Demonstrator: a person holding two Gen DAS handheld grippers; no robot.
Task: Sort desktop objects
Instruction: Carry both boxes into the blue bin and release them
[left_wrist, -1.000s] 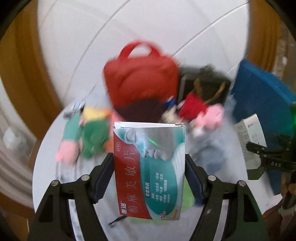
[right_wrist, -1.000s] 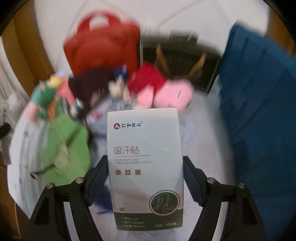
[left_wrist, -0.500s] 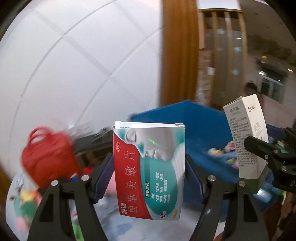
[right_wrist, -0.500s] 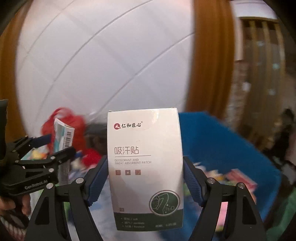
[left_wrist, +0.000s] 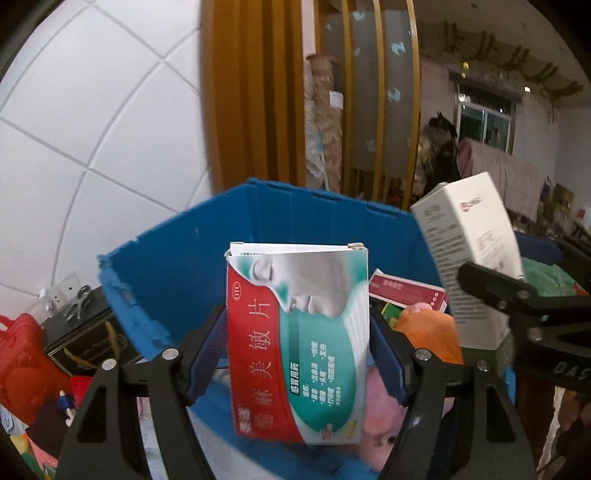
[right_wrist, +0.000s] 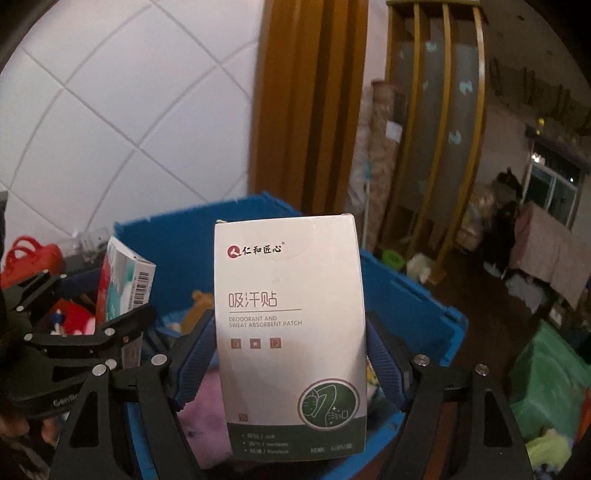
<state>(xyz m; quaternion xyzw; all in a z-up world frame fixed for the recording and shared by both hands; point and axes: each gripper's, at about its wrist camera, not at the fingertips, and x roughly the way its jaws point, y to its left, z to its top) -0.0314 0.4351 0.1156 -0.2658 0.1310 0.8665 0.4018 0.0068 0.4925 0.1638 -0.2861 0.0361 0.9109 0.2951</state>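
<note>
My left gripper (left_wrist: 297, 347) is shut on a red and teal medicine box (left_wrist: 299, 332), held upright over the open blue crate (left_wrist: 184, 266). My right gripper (right_wrist: 290, 350) is shut on a white sweat-patch box (right_wrist: 291, 314), held upright over the same blue crate (right_wrist: 410, 299). The white box also shows at the right of the left wrist view (left_wrist: 469, 251). The medicine box shows at the left of the right wrist view (right_wrist: 125, 284). A red box (left_wrist: 406, 291), an orange item (left_wrist: 428, 332) and pink plush (left_wrist: 384, 402) lie inside the crate.
A red bag (left_wrist: 22, 362) and a black box (left_wrist: 85, 332) stand left of the crate by the white tiled wall. A green bag (right_wrist: 546, 384) lies on the floor to the right. Wooden posts rise behind the crate.
Both grippers have swung right from the cluttered table to over the blue crate, each still holding its box. The crate's inside has come into view below them.
</note>
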